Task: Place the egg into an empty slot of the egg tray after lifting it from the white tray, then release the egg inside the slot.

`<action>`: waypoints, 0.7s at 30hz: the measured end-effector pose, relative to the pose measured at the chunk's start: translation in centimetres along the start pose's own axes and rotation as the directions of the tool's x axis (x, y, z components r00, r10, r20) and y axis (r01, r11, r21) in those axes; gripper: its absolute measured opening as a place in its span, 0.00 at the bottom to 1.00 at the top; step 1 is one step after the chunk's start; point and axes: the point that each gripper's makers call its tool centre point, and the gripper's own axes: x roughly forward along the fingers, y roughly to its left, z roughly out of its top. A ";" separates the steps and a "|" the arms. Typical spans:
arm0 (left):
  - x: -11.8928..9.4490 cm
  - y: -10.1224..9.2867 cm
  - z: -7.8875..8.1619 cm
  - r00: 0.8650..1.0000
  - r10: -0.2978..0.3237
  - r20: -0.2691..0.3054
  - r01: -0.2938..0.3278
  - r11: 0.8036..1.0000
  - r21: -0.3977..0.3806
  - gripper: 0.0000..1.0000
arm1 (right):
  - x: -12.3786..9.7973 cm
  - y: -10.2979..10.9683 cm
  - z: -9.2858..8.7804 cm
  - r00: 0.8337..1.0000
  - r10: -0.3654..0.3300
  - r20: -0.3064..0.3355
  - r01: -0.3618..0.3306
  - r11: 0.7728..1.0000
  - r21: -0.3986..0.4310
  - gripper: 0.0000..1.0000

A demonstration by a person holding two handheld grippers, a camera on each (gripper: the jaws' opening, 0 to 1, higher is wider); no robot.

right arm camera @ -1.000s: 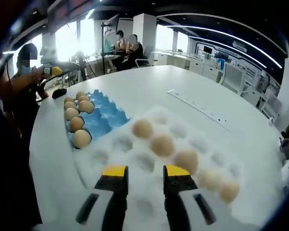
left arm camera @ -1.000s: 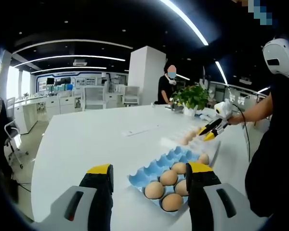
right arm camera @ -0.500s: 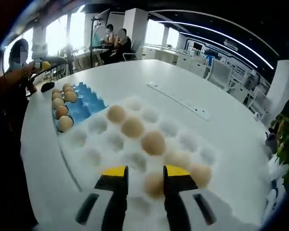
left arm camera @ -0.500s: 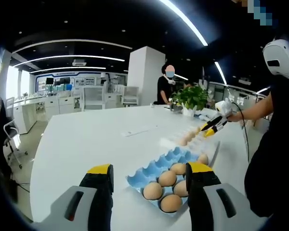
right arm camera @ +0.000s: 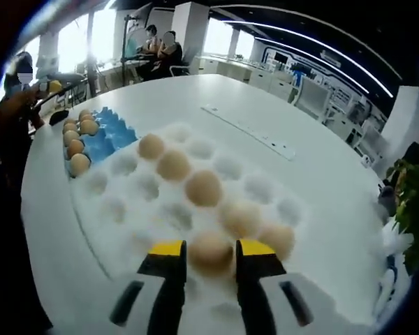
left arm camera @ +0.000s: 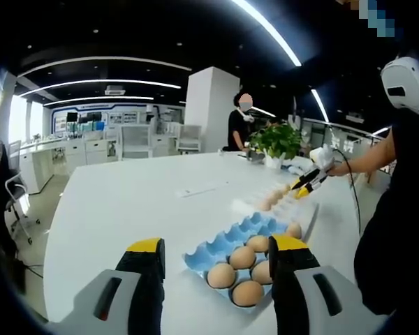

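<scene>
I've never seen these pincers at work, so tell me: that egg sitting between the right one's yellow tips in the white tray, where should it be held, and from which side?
Across its widest middle, coming from above. The egg sits in a cup of the white tray, so only its rounded upper part is free. The right gripper already has one open jaw on each side. Another egg lies close behind, so a straight descent looks safest.

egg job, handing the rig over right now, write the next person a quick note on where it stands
Right claw: open, jaws on either side of an egg in the white tray, not yet closed or lifted.
Left claw: open, holding nothing, above the table in front of the blue egg tray.
Blue tray holds several eggs at its near end; empty slots remain behind them.
Left: close on the egg, lift, carry to an empty blue slot, release.
</scene>
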 end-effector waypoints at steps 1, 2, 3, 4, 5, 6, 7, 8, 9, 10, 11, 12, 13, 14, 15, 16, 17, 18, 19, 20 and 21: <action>0.0 0.0 0.0 1.000 0.001 0.001 -0.001 1.000 0.001 0.61 | 0.2 0.4 0.2 1.000 0.015 0.010 -0.015 1.000 -0.004 0.27; -0.1 0.0 0.0 1.000 0.002 0.000 -0.002 1.000 0.003 0.60 | 0.1 0.5 0.1 1.000 0.028 -0.001 -0.028 0.999 -0.020 0.26; -0.1 0.0 0.1 1.000 0.003 0.000 -0.003 1.000 0.002 0.60 | 0.1 0.5 0.1 1.000 0.026 -0.011 -0.027 0.999 -0.024 0.26; -0.1 0.0 0.1 1.000 0.003 0.001 -0.003 1.000 0.001 0.60 | 0.1 0.5 0.1 0.998 0.044 -0.034 -0.046 0.998 -0.052 0.26; -0.1 0.1 0.1 1.000 0.004 0.000 -0.004 1.000 0.003 0.60 | 0.2 0.5 0.1 0.997 0.058 -0.050 -0.061 0.996 -0.063 0.26; -0.1 0.1 0.1 1.000 0.004 0.000 -0.004 1.000 0.004 0.60 | 0.3 0.7 0.0 0.993 0.080 -0.083 -0.087 0.993 -0.078 0.26; -0.1 0.0 0.1 1.000 0.004 -0.001 -0.004 1.000 0.001 0.60 | 0.4 0.7 0.0 0.990 0.097 -0.105 -0.107 0.989 -0.100 0.26; -0.1 0.1 0.1 1.000 0.005 -0.002 -0.005 1.000 0.002 0.60 | 0.6 0.8 0.0 0.981 0.125 -0.146 -0.141 0.984 -0.107 0.27; -0.1 0.0 0.1 1.000 0.004 -0.005 -0.004 1.000 0.005 0.60 | 0.6 0.7 -0.1 0.974 0.141 -0.179 -0.158 0.984 -0.087 0.27; -0.2 0.0 0.1 1.000 0.003 -0.005 -0.003 1.000 0.005 0.60 | 0.8 0.7 -0.2 0.959 0.167 -0.228 -0.185 0.981 -0.060 0.27; -0.2 0.0 0.2 1.000 0.003 -0.003 -0.003 1.000 0.006 0.60 | 0.9 0.7 -0.3 0.954 0.174 -0.244 -0.193 0.980 -0.054 0.27; -0.2 0.0 0.3 1.000 0.004 -0.003 -0.004 1.000 0.008 0.60 | 1.1 0.6 -0.3 0.938 0.192 -0.288 -0.212 0.976 -0.041 0.27; -0.2 0.0 0.4 1.000 0.007 -0.003 -0.006 1.000 0.010 0.60 | 1.2 0.7 -0.4 0.926 0.201 -0.321 -0.226 0.973 -0.042 0.27; -0.2 0.0 0.5 1.000 0.008 -0.002 -0.008 1.000 0.010 0.60 | 1.3 0.7 -0.4 0.915 0.206 -0.346 -0.242 0.968 -0.064 0.27; -0.3 0.1 0.5 1.000 0.010 -0.002 -0.010 1.000 0.010 0.60 | 1.4 0.9 -0.3 0.903 0.210 -0.374 -0.274 0.954 -0.124 0.28; -0.3 0.1 0.6 1.000 0.012 -0.001 -0.012 1.000 0.014 0.60 | 1.4 1.0 -0.4 0.896 0.214 -0.388 -0.285 0.949 -0.136 0.28; -0.4 0.1 0.7 1.000 0.015 0.001 -0.015 1.000 0.015 0.60 | 1.5 1.1 -0.4 0.886 0.222 -0.407 -0.301 0.943 -0.141 0.28; -0.4 0.1 0.8 1.000 0.017 0.001 -0.017 1.000 0.015 0.60 | 1.6 1.1 -0.4 0.883 0.232 -0.407 -0.308 0.943 -0.130 0.28; -0.4 0.1 0.8 1.000 0.019 0.001 -0.019 1.000 0.019 0.60 | 1.6 1.1 -0.4 0.879 0.245 -0.409 -0.317 0.941 -0.117 0.28; -0.5 0.1 0.9 1.000 0.020 0.002 -0.020 1.000 0.021 0.60 | 1.5 1.1 -0.5 0.877 0.253 -0.409 -0.326 0.938 -0.117 0.28; -0.4 0.1 0.9 1.000 0.020 0.002 -0.020 1.000 0.021 0.60 | 1.5 1.1 -0.5 0.875 0.263 -0.405 -0.336 0.935 -0.117 0.28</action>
